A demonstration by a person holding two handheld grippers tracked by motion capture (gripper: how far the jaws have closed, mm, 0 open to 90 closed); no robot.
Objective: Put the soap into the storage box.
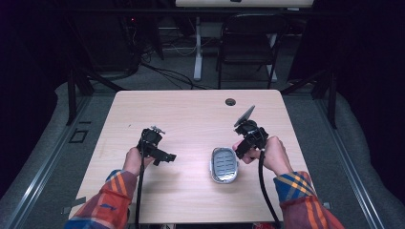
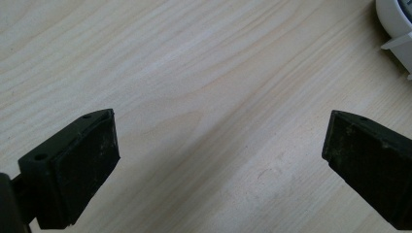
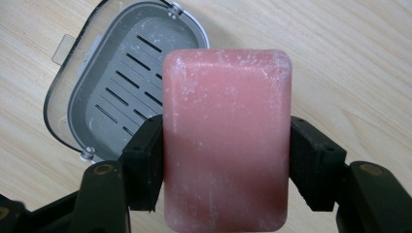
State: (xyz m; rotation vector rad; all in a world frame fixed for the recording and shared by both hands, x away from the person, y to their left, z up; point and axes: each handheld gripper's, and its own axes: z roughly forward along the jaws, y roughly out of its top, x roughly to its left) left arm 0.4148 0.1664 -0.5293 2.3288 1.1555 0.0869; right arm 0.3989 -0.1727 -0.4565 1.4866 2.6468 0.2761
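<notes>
Two tools: right tool (image 3: 226, 160) clamps a pink soap bar (image 3: 226, 141) (beside the soap dish (image 3: 104, 87)), left tool (image 2: 221, 160) gapes wide.

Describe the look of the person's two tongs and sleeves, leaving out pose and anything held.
Both sleeves are plaid flannel in red, orange, blue and yellow. The left tongs and right tongs are black, blocky units, each trailing a black cable toward the person. Their flat pads are scuffed and dusty, with small screw holes; brass-coloured fasteners show near the base.
</notes>
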